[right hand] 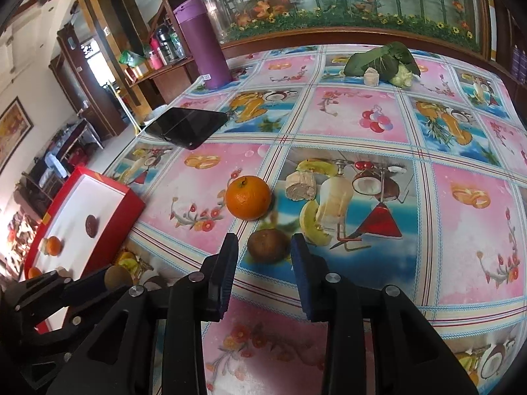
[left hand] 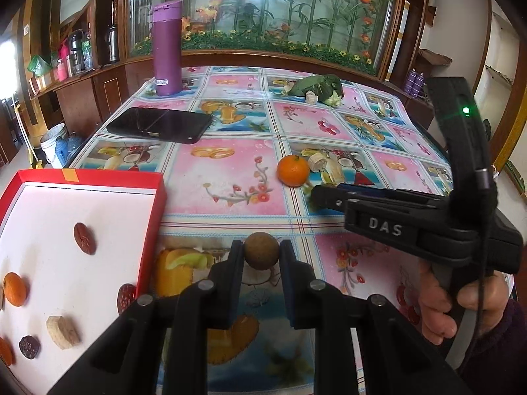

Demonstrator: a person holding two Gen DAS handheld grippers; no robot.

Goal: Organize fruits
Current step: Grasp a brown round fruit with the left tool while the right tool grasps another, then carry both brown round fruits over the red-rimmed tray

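My left gripper (left hand: 262, 250) is shut on a round brown longan (left hand: 261, 250), held just right of the red box (left hand: 150, 230). The box holds red dates (left hand: 84, 238), small oranges (left hand: 13, 289), a tan slice (left hand: 62, 331) and a dark fruit. My right gripper (right hand: 265, 247) is open, its fingers on either side of a second brown longan (right hand: 268, 245) that lies on the tablecloth. An orange tangerine (right hand: 248, 197) and a pale tan slice (right hand: 300, 186) lie just beyond it. The right gripper also shows in the left wrist view (left hand: 321, 194), near the tangerine (left hand: 293, 170).
A purple flask (left hand: 167, 47) and a black phone (left hand: 159, 125) sit at the far left of the table. Green leafy vegetables (right hand: 382, 61) with another pale piece (right hand: 371, 77) lie at the far edge. A wooden cabinet with glass runs behind the table.
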